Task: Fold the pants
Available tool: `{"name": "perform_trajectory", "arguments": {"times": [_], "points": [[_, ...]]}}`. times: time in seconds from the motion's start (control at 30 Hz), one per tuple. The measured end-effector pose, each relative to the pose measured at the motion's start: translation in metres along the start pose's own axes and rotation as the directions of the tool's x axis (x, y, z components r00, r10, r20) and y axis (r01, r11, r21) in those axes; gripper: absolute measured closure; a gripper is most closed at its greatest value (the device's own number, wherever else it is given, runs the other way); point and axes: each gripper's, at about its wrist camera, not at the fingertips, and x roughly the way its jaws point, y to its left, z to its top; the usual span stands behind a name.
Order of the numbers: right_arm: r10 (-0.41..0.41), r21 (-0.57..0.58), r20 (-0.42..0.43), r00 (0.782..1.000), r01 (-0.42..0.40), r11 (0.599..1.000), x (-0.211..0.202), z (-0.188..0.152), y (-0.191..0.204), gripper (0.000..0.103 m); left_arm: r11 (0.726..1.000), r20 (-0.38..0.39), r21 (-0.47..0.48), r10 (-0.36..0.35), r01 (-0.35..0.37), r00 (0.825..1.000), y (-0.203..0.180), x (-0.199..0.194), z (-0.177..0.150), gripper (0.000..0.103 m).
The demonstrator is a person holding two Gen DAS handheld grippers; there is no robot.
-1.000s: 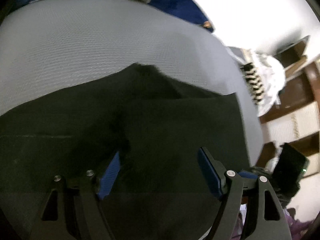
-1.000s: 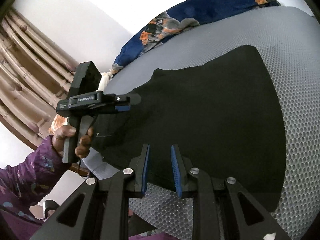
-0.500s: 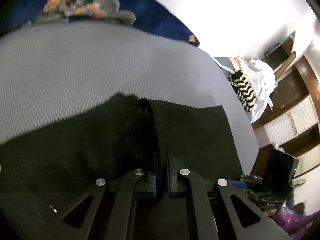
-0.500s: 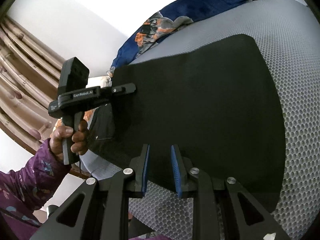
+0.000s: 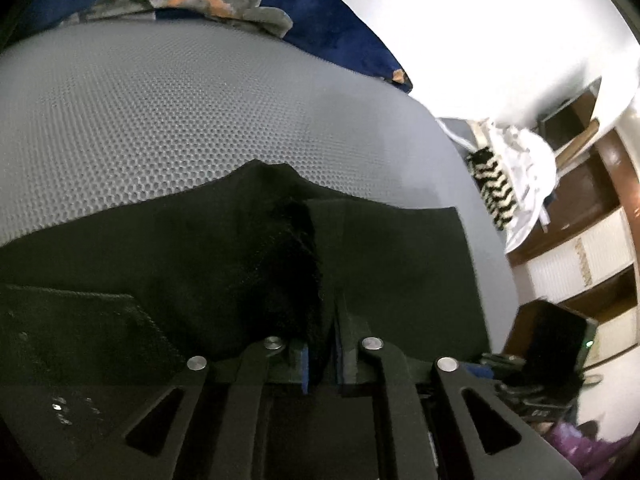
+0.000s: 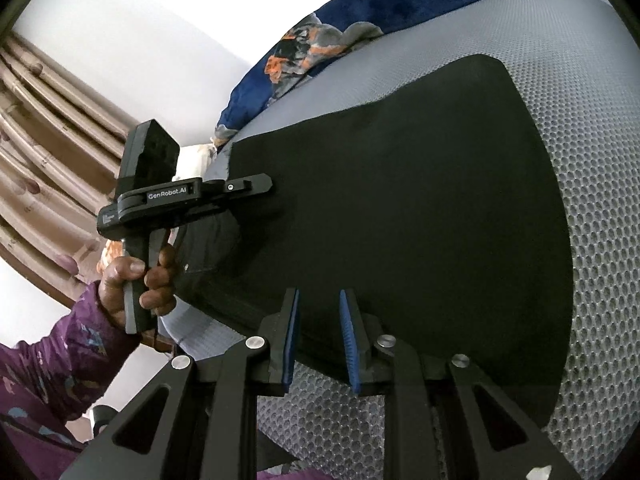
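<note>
Black pants (image 6: 400,208) lie spread on a grey honeycomb mat (image 6: 592,160). In the left wrist view my left gripper (image 5: 322,356) is shut on a pinched ridge of the black pants (image 5: 288,264) that rises between its blue pads. The left gripper also shows in the right wrist view (image 6: 264,184), held by a hand at the pants' left edge. My right gripper (image 6: 320,336) hovers over the near hem of the pants with its blue pads apart and nothing between them.
A navy blanket with orange print (image 6: 332,44) lies bunched at the far end of the mat (image 5: 160,92). A white and a striped cloth (image 5: 508,168) hang by wooden shelves at the right. Brown curtains (image 6: 44,140) hang at the left.
My left gripper went from open to shut on a fold of the pants and has drawn the fabric up. The right gripper has hardly moved.
</note>
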Motion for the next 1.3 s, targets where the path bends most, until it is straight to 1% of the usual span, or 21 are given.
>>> {"name": "perform_trajectory", "arguments": {"times": [0.1, 0.13, 0.17, 0.23, 0.33, 0.4, 0.47, 0.53, 0.6, 0.7, 0.8, 0.87, 0.9, 0.93, 0.97, 1.0, 1.07, 1.17, 1.23, 1.27, 1.3], "points": [[-0.004, -0.002, -0.003, 1.000, 0.004, 1.000, -0.002, 0.003, 0.003, 0.080, 0.998, -0.001, -0.063, 0.006, -0.006, 1.000, 0.007, -0.009, 0.001, 0.080], [-0.002, -0.006, 0.007, 1.000, 0.002, 1.000, -0.005, 0.005, 0.007, 0.080, 0.996, 0.003, -0.089, -0.010, 0.010, 1.000, 0.011, -0.015, 0.000, 0.068], [0.008, -0.019, 0.023, 1.000, -0.007, 1.000, -0.008, 0.008, 0.012, 0.080, 0.993, 0.011, -0.119, -0.019, 0.020, 1.000, 0.015, -0.023, -0.002, 0.049], [0.046, -0.069, 0.045, 0.998, -0.043, 0.997, -0.013, 0.014, 0.032, 0.080, 0.985, 0.049, -0.174, 0.006, 0.003, 0.999, 0.024, -0.045, -0.009, 0.037], [0.078, -0.152, 0.036, 0.996, -0.072, 0.986, 0.001, 0.021, 0.063, 0.080, 0.973, 0.085, -0.231, 0.005, 0.015, 0.996, 0.039, -0.077, -0.023, 0.037], [0.063, -0.204, 0.022, 0.998, -0.057, 0.977, 0.020, 0.022, 0.077, 0.080, 0.962, 0.110, -0.273, 0.037, -0.005, 0.993, 0.052, -0.105, -0.034, 0.036], [0.085, -0.215, -0.034, 0.996, -0.091, 0.972, 0.046, 0.019, 0.081, 0.080, 0.952, 0.144, -0.304, 0.088, -0.041, 0.986, 0.065, -0.134, -0.045, 0.036], [0.004, -0.282, -0.168, 0.986, -0.052, 0.958, 0.079, 0.008, 0.088, 0.080, 0.938, 0.154, -0.325, 0.180, -0.123, 0.971, 0.079, -0.161, -0.056, 0.033], [-0.086, -0.393, -0.227, 0.970, -0.010, 0.919, 0.094, -0.005, 0.101, 0.080, 0.918, 0.142, -0.343, 0.262, -0.201, 0.955, 0.095, -0.182, -0.067, 0.033], [-0.124, -0.464, -0.219, 0.968, 0.008, 0.886, 0.085, -0.007, 0.121, 0.080, 0.872, 0.098, -0.376, 0.373, -0.313, 0.923, 0.123, -0.204, -0.086, 0.032], [-0.092, -0.477, -0.172, 0.981, -0.001, 0.879, 0.076, 0.005, 0.143, 0.078, 0.853, 0.057, -0.386, 0.403, -0.352, 0.913, 0.144, -0.205, -0.104, 0.032], [-0.064, -0.497, -0.141, 0.988, -0.015, 0.868, 0.076, 0.011, 0.164, 0.066, 0.871, 0.072, -0.375, 0.370, -0.319, 0.926, 0.151, -0.203, -0.111, 0.032], [-0.042, -0.504, -0.124, 0.991, -0.026, 0.864, 0.076, 0.014, 0.175, 0.057, 0.891, 0.095, -0.354, 0.335, -0.283, 0.937, 0.153, -0.200, -0.113, 0.032], [-0.021, -0.497, -0.115, 0.993, -0.039, 0.867, 0.076, 0.017, 0.181, 0.051, 0.898, 0.103, -0.339, 0.331, -0.280, 0.938, 0.156, -0.197, -0.112, 0.030], [-0.004, -0.482, -0.114, 0.993, -0.051, 0.875, 0.078, 0.019, 0.185, 0.051, 0.898, 0.097, -0.330, 0.339, -0.291, 0.936, 0.162, -0.193, -0.109, 0.028], [0.015, -0.455, -0.123, 0.992, -0.070, 0.888, 0.081, 0.022, 0.187, 0.051, 0.908, 0.077, -0.320, 0.311, -0.272, 0.947, 0.171, -0.186, -0.104, 0.028], [0.037, -0.409, -0.136, 0.990, -0.090, 0.908, 0.083, 0.022, 0.184, 0.051, 0.940, 0.065, -0.296, 0.195, -0.167, 0.979, 0.184, -0.176, -0.095, 0.028], [0.010, -0.377, -0.136, 0.991, -0.061, 0.924, 0.082, 0.015, 0.177, 0.051, 0.970, 0.037, -0.227, 0.099, -0.088, 0.994, 0.200, -0.161, -0.075, 0.023], [0.002, -0.347, -0.132, 0.991, -0.048, 0.937, 0.077, 0.010, 0.170, 0.051, 0.963, 0.069, -0.253, -0.080, 0.095, 0.994, 0.212, -0.154, -0.065, 0.019], [0.001, -0.327, -0.129, 0.992, -0.043, 0.944, 0.074, 0.009, 0.166, 0.050, 0.944, 0.047, -0.264, -0.192, 0.197, 0.980, 0.214, -0.145, -0.061, 0.019], [0.002, -0.302, -0.126, 0.992, -0.040, 0.952, 0.072, 0.010, 0.161, 0.049, 0.945, 0.018, -0.232, -0.234, 0.232, 0.972, 0.210, -0.136, -0.056, 0.019]]}}
